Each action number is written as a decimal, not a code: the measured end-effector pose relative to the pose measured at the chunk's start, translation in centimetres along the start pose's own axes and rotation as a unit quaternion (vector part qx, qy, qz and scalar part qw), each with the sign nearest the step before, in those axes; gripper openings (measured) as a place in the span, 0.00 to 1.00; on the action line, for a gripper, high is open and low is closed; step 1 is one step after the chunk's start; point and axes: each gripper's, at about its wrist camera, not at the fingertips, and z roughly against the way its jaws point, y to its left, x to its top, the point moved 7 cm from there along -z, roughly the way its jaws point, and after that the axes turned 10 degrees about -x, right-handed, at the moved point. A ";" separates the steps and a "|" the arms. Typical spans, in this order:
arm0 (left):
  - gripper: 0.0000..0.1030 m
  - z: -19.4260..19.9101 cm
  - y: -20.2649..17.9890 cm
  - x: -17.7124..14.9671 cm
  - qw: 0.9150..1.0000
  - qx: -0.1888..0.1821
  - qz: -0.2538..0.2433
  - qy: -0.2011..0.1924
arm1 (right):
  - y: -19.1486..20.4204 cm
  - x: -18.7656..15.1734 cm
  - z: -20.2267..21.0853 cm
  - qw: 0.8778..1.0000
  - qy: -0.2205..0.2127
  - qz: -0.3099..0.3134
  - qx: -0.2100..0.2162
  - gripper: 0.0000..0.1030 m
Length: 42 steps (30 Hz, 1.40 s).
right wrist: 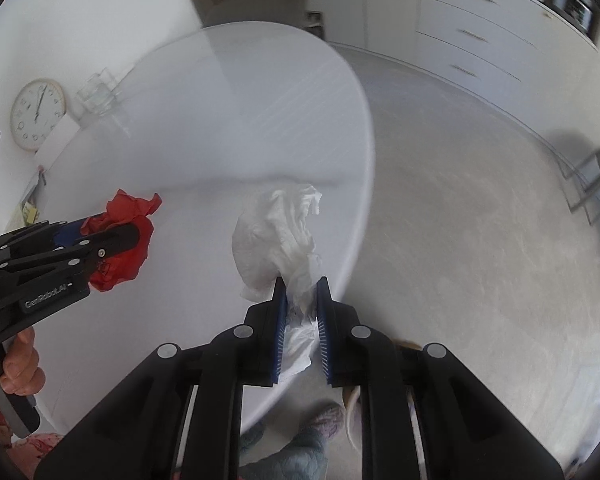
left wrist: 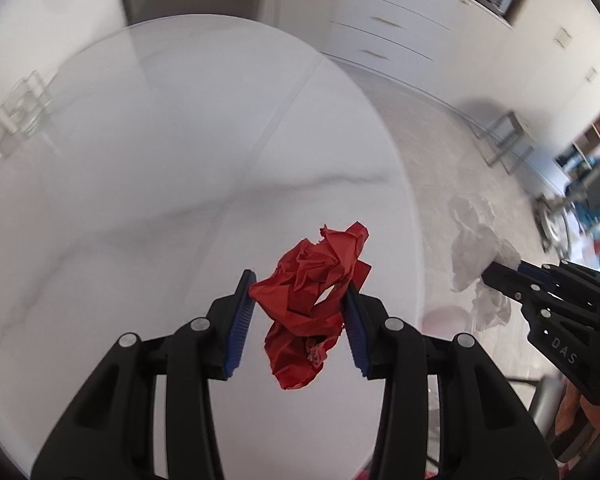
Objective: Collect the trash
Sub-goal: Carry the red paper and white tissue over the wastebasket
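both grippers' fingers [left wrist: 245, 292] point steeply down, clamped shut.

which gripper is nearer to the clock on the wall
Left. The left gripper, shut on red paper, sits just below the clock in the right wrist view; the right gripper holds white tissue farther away.

A home's living area — round white table [left wrist: 140, 184], carpet [right wrist: 480, 240], drawer cabinets [left wrist: 388, 20], wall clock [right wrist: 38, 114].

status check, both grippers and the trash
Left gripper shut on red paper. Right gripper shut on white tissue. Both lifted off table; nothing in the way.
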 end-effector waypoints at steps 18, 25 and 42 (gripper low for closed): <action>0.40 -6.1 -21.9 -11.1 0.975 -0.091 -0.163 0.121 | -17.1 -19.5 4.5 0.980 0.048 -0.176 -0.082 0.17; 0.40 -9.5 -27.1 -13.6 0.966 -0.100 -0.181 0.153 | -20.6 -22.5 4.9 0.976 0.054 -0.192 -0.086 0.17; 0.62 -11.8 -31.2 -14.6 0.960 -0.097 -0.196 0.176 | -22.4 -23.7 5.0 0.974 0.055 -0.201 -0.084 0.18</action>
